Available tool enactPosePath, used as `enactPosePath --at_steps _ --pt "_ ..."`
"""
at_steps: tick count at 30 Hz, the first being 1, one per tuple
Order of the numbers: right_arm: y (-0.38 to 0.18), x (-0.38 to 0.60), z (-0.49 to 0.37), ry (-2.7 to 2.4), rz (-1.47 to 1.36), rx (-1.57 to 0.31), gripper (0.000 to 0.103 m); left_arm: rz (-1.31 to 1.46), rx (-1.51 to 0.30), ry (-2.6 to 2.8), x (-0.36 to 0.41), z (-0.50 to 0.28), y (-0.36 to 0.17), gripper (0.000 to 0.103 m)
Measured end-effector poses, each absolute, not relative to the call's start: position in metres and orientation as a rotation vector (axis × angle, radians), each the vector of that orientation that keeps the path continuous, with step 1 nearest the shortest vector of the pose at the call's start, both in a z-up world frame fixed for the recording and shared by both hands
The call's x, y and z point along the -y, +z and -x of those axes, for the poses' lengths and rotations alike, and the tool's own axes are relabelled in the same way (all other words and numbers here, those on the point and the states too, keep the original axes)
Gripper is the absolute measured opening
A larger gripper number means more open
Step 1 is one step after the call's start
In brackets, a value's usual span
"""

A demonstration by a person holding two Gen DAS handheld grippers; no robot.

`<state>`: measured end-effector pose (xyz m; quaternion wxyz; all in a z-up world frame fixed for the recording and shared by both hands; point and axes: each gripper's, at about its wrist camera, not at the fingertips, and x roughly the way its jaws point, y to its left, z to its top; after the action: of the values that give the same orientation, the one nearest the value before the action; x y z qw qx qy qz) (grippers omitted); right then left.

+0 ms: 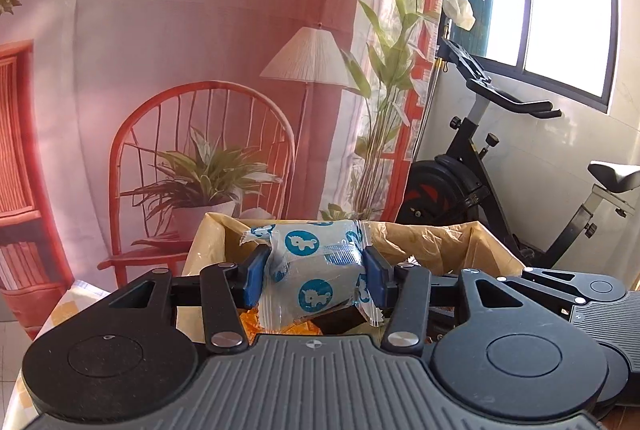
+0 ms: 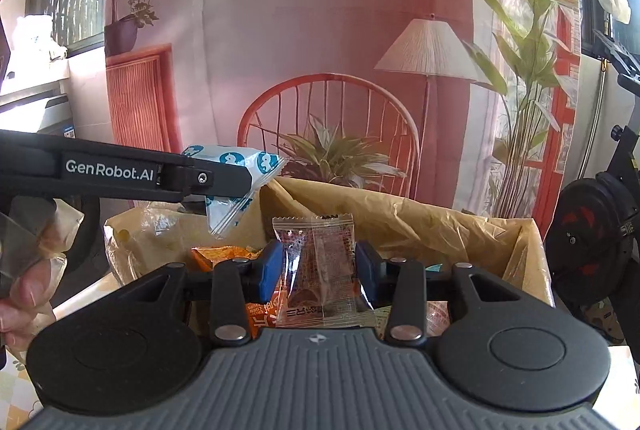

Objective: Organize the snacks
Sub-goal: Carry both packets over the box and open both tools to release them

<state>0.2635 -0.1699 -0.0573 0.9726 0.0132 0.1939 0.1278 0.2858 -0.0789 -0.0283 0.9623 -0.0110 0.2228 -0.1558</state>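
Observation:
My left gripper point(image 1: 314, 272) is shut on a white snack packet with blue unicorn circles point(image 1: 316, 270), held above a cardboard box point(image 1: 460, 234) lined with tan plastic. The same packet point(image 2: 240, 170) shows in the right wrist view, held by the left gripper at the left. My right gripper point(image 2: 318, 272) is shut on a clear packet with a brown snack inside point(image 2: 316, 270), over the same box point(image 2: 400, 218). Orange snack packets point(image 2: 220, 254) lie inside the box.
A printed backdrop with a red chair and lamp point(image 1: 200, 110) hangs behind the box. An exercise bike point(image 1: 500, 158) stands at the right. A person's hand point(image 2: 28, 290) shows at the left edge. A checked tablecloth point(image 1: 72, 306) covers the table.

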Motion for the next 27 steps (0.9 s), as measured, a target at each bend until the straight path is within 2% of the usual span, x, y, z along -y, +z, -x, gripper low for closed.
enactPosePath --at_steps 8,10,12,21,22,24,27 --pt "-0.059 0.167 -0.269 0.225 0.006 -0.426 0.045 0.015 -0.513 -0.310 0.077 -0.301 -0.038 0.053" --pt "-0.058 0.168 -0.268 0.198 0.013 -0.431 0.046 0.021 -0.524 -0.318 0.074 -0.301 -0.039 0.059" --pt "-0.056 0.170 -0.266 0.185 0.011 -0.431 0.052 0.007 -0.520 -0.309 0.072 -0.298 -0.038 0.064" --pt "-0.041 0.172 -0.235 0.202 -0.016 -0.393 0.053 -0.028 -0.500 -0.282 0.060 -0.276 -0.025 0.064" --pt "-0.041 0.172 -0.232 0.208 -0.027 -0.391 0.055 -0.029 -0.501 -0.277 0.057 -0.273 -0.023 0.064" --pt "-0.039 0.173 -0.222 0.219 -0.072 -0.391 0.066 -0.028 -0.500 -0.270 0.049 -0.265 -0.019 0.064" --pt "-0.039 0.173 -0.207 0.231 -0.118 -0.387 0.070 -0.023 -0.495 -0.265 0.032 -0.249 -0.015 0.064"
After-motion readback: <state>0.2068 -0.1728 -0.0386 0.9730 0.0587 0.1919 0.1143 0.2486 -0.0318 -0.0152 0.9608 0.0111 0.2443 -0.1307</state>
